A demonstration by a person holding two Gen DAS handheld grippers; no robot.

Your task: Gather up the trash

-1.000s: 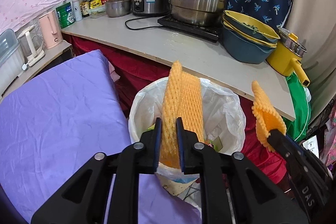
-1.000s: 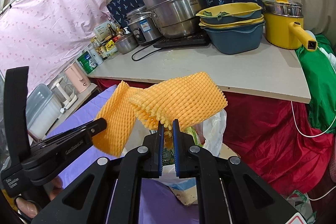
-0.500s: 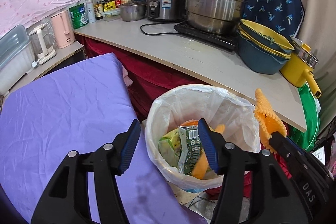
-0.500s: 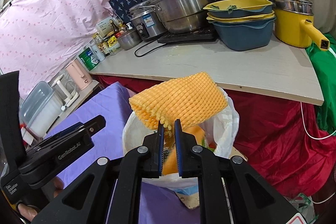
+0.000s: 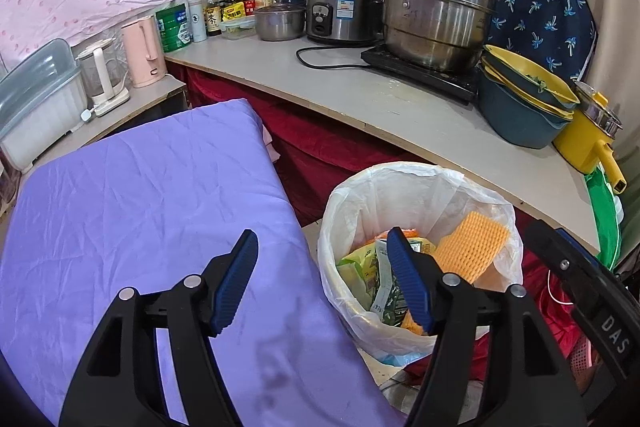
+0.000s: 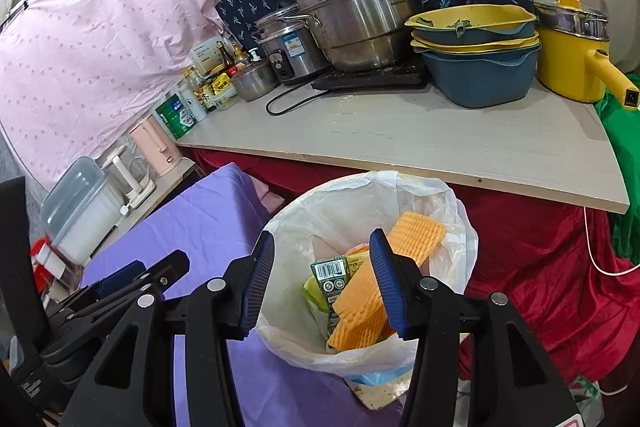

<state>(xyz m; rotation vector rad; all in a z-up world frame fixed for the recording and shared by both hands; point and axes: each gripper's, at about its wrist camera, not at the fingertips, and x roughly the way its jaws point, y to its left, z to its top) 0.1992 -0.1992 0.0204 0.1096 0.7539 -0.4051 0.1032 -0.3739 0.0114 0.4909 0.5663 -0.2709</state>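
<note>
**Both foam nets in the lined bin, both grippers released**

The left gripper [image 5: 320,281] has its jaws spread, having just been opening; nothing lies between the pads. It is positioned over the near edge of the purple cloth [image 5: 132,211] and the rim of the trash bin [image 5: 420,175].

The right gripper [image 6: 320,279] also has its jaws apart, having just been opening, and nothing is pinched. It sits directly above the bin [image 6: 360,187].

The bin carries a white plastic liner and stands on the floor between the purple cloth and the red drape under the counter [image 6: 400,139].

Two orange foam nets lie inside the bin, on top of green wrappers [image 6: 332,277].
- Upper foam net [image 6: 416,237]: leans against the far right side of the liner, long axis tilted, upper end toward the rim.
- Lower foam net [image 6: 358,311]: lies nearer the middle, long axis slanted from lower left to upper right in the right wrist view.
</note>
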